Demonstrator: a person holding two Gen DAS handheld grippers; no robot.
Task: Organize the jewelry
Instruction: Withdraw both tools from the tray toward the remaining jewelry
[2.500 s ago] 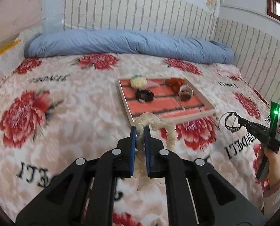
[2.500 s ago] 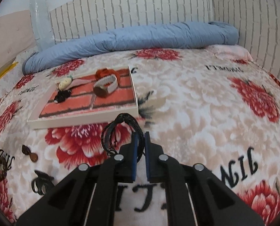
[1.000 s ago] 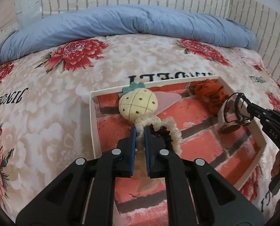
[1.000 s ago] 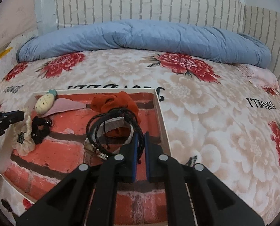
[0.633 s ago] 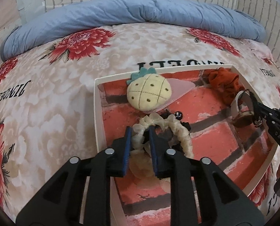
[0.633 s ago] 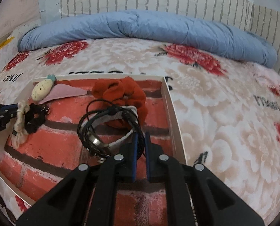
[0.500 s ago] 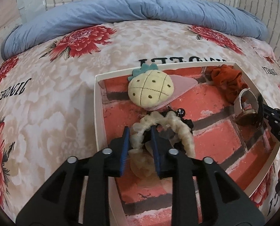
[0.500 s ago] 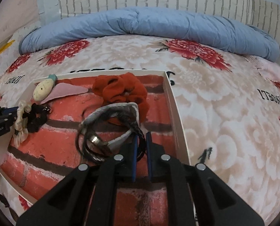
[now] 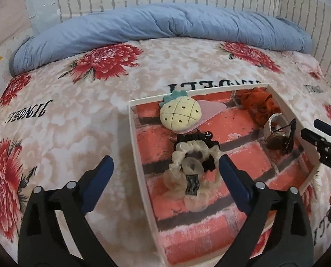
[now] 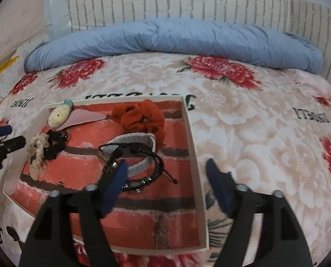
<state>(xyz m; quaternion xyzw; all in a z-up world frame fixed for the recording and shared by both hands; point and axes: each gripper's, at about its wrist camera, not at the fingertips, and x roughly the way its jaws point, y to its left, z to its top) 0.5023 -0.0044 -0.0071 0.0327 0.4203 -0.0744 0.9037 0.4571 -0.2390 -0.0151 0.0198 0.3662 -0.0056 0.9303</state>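
Observation:
A white-rimmed tray (image 9: 134, 138) with a red brick pattern lies on the bed. My left gripper (image 9: 165, 163) is opening wide above its left half. A cream scrunchie (image 9: 194, 171) lies loose between the fingers, untouched, on a black scrunchie (image 9: 210, 146). My right gripper (image 10: 166, 165) is also opening, over the tray's right rim (image 10: 193, 146). A black cord bracelet (image 10: 138, 162) rests free on a white band (image 10: 134, 140), partly behind the left finger. A pineapple clip (image 9: 180, 116) and an orange scrunchie (image 10: 141, 116) sit at the tray's far side.
A rolled blue duvet (image 9: 165, 26) lies along the white brick wall at the head of the bed. The floral blanket (image 9: 65, 122) spreads all round the tray. Small dark items (image 10: 11, 231) lie on the blanket off the tray's near left corner.
Both grippers went from shut to wide open. The cream scrunchie and the black bracelet dropped out of them and now lie in the tray. Both grippers drew back slightly.

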